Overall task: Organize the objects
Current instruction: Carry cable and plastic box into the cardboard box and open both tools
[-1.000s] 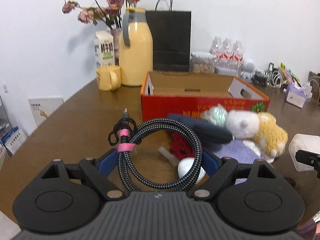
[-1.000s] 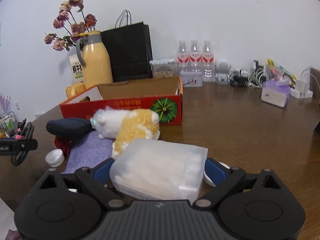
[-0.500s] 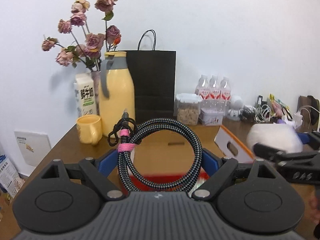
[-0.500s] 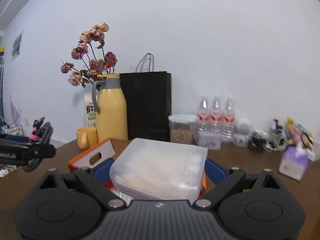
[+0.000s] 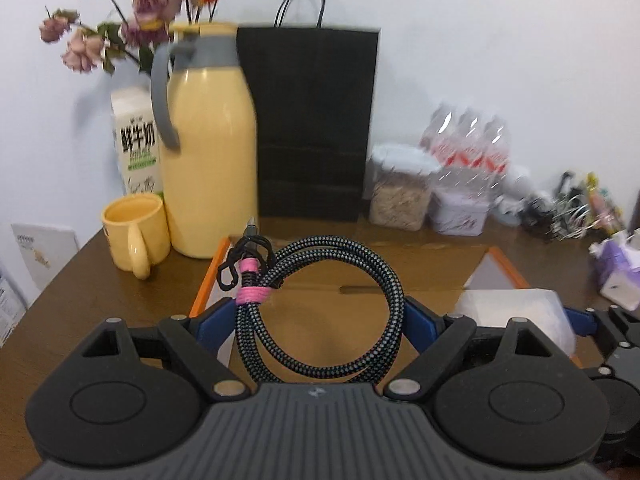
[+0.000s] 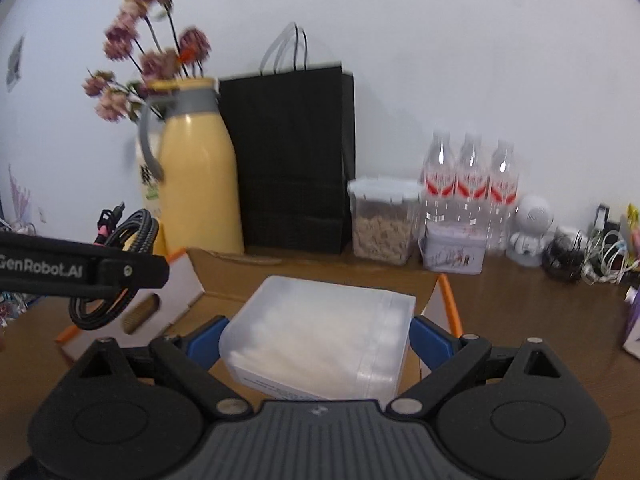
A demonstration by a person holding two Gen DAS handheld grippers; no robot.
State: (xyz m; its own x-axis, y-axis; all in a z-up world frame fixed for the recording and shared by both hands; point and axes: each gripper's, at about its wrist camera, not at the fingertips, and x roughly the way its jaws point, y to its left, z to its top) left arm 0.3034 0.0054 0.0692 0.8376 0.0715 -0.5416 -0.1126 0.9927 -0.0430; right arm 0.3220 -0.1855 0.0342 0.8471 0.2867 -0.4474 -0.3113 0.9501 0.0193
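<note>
My left gripper (image 5: 320, 320) is shut on a coiled black braided cable (image 5: 320, 312) with a pink tie, held above the open cardboard box (image 5: 420, 276). My right gripper (image 6: 318, 340) is shut on a translucent white plastic box (image 6: 320, 340), also over the cardboard box (image 6: 224, 276). The plastic box shows at the right in the left wrist view (image 5: 516, 312). The left gripper and cable show at the left in the right wrist view (image 6: 116, 272).
Behind the box stand a yellow jug (image 5: 208, 160), a yellow mug (image 5: 134, 232), a milk carton (image 5: 136, 140), a black paper bag (image 5: 316, 120), a cereal container (image 5: 400, 188), three water bottles (image 6: 472, 184) and tangled cables (image 6: 592, 256). A tissue pack (image 5: 616, 264) lies right.
Both grippers lifted their objects from table level, rose, then tilted forward; they now hang over the open cardboard box. The toys on the table have dropped out of view.
</note>
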